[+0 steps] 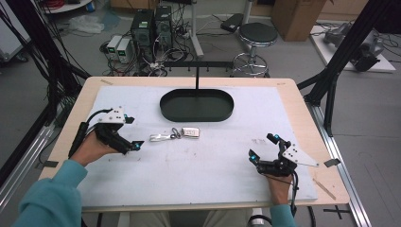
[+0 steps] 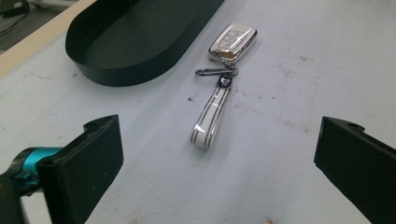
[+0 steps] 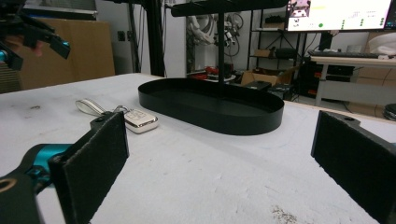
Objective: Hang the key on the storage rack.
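Key fob (image 1: 190,132) with white strap (image 1: 161,137) lies on the mat just in front of the black tray (image 1: 196,105). Long axis runs left-right, strap end toward the left gripper (image 1: 133,133), jaws spread wide, empty, nearer (likely the picker). Right gripper (image 1: 262,147) also wide open, empty, well apart from the tray.

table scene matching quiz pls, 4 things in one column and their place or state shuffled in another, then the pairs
Things:
1. key fob
2. strap
3. black tray
4. left gripper

Places or states:
A. oval, at the table's far middle
B. open, near the table's left side
C. white and silver, nearest the tray
D. striped loop pointing toward the left gripper

Pairs: 1-C, 2-D, 3-A, 4-B
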A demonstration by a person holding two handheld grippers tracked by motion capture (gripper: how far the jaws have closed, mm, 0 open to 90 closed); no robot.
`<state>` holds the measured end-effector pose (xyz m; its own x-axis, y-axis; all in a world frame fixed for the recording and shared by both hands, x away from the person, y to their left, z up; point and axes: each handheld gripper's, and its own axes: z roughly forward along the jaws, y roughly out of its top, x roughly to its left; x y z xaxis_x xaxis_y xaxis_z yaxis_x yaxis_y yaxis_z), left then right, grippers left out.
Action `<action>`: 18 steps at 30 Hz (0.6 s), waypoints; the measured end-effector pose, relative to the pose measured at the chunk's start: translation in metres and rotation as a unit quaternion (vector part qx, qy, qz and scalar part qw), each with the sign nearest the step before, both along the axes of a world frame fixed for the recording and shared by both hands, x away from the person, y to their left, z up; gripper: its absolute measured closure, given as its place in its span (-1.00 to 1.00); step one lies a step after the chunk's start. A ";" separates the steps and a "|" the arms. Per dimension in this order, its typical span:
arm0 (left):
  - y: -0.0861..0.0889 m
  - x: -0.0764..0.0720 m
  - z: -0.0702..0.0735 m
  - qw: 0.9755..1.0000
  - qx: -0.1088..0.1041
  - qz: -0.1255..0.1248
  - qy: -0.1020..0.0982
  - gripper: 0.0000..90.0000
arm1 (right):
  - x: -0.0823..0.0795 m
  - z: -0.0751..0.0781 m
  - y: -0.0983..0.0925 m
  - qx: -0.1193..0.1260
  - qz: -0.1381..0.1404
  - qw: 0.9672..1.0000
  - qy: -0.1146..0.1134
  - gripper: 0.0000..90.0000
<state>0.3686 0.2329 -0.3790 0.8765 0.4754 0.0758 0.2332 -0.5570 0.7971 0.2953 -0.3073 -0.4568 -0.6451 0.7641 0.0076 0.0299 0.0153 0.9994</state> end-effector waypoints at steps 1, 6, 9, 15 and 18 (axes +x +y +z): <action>-0.002 0.003 0.002 1.000 0.010 -0.007 0.003 -0.96 | 0.000 0.000 0.000 0.000 -0.001 1.000 0.002 -0.92; -0.014 0.017 0.010 0.998 0.055 -0.032 0.021 -0.91 | 0.000 0.000 0.000 0.001 -0.001 1.000 0.002 -0.92; -0.022 0.028 0.012 0.995 0.075 -0.055 0.037 -0.91 | 0.000 0.000 0.000 0.000 0.000 1.000 0.000 -0.92; -0.035 0.037 0.007 0.990 0.108 -0.074 0.060 -0.75 | 0.000 0.000 0.000 0.001 0.000 1.000 0.001 -0.92; -0.042 0.041 0.001 0.986 0.126 -0.081 0.071 -0.74 | 0.000 0.000 0.000 0.000 0.000 1.000 0.000 -0.92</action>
